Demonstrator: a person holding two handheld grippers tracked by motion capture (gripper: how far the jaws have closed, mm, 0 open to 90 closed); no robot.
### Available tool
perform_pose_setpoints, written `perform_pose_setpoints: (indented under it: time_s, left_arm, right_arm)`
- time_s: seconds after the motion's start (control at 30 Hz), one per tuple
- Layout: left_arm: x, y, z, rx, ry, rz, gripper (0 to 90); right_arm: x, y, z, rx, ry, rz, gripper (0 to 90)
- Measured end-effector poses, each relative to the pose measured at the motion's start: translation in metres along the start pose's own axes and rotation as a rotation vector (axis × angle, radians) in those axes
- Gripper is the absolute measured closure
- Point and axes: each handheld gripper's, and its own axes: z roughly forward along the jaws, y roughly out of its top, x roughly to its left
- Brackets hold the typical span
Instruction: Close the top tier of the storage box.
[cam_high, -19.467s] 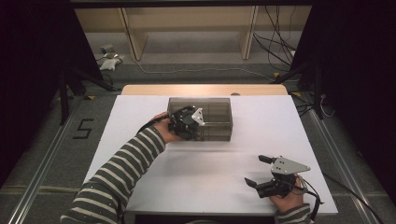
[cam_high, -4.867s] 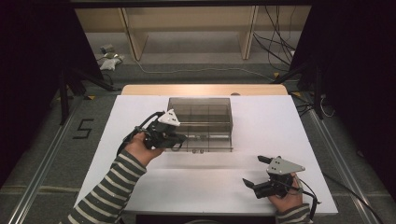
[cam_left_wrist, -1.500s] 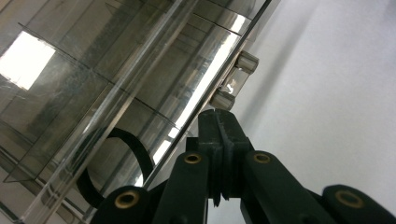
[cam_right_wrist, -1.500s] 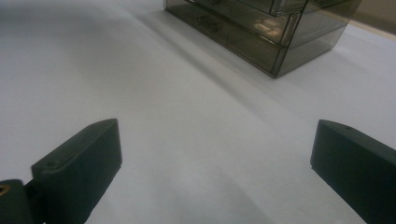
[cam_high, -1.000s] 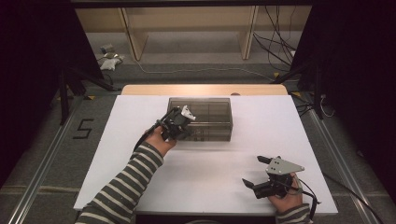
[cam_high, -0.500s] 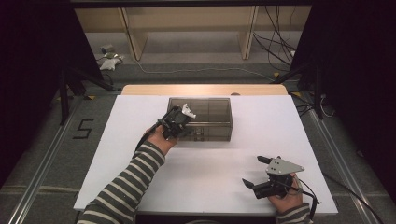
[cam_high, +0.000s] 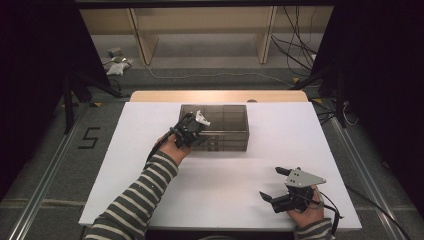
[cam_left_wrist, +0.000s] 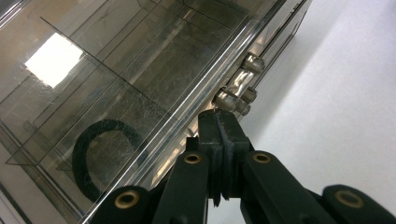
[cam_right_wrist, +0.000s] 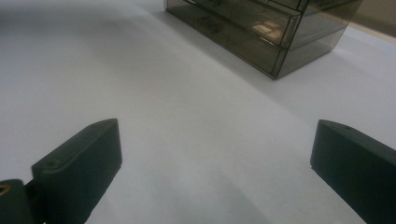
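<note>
A smoky see-through drawer box stands at the middle back of the white table. My left gripper is at the box's front left corner, and a striped sleeve leads to it. In the left gripper view its jaws are shut flat together, tips just below a clear drawer handle and touching or almost touching it. A black ring lies inside behind the tinted wall. My right gripper rests near the front right edge, open and holding nothing, with the box far ahead.
Bare white tabletop lies between the two grippers. A wooden strip runs along the table's far edge. Beyond it are shelf legs, cables and a dark stand on the floor.
About five seconds ago the left gripper was lower left with a drawer drawn out. Now the drawer front sits flush and the gripper is against it. The right gripper has stayed put.
</note>
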Motion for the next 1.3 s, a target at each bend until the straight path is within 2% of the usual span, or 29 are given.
perform_pose_setpoints:
  time_s: [0.27, 0.4, 0.83, 1.1, 1.3]
  left_arm:
    - [-0.001, 0.001, 0.0, 0.003, 0.009, -0.01, 89.1]
    - [-0.001, 0.0, -0.006, -0.004, 0.011, -0.012, 88.7]
    - [-0.01, -0.001, -0.035, -0.073, -0.024, -0.01, 73.5]
    - [-0.011, -0.002, -0.043, -0.096, -0.046, -0.025, 65.9]
    - [-0.014, -0.002, -0.049, -0.119, -0.055, -0.012, 57.2]
  right_arm:
    - [0.0, 0.0, 0.0, 0.0, 0.001, 0.001, 3.1]
    - [0.0, 0.0, 0.0, 0.0, 0.001, -0.001, 3.1]
    - [0.0, 0.0, 0.001, 0.011, 0.005, 0.004, 3.1]
    - [0.0, 0.0, 0.001, 0.015, 0.005, 0.005, 3.1]
    - [0.0, 0.0, 0.001, 0.016, 0.006, 0.005, 3.1]
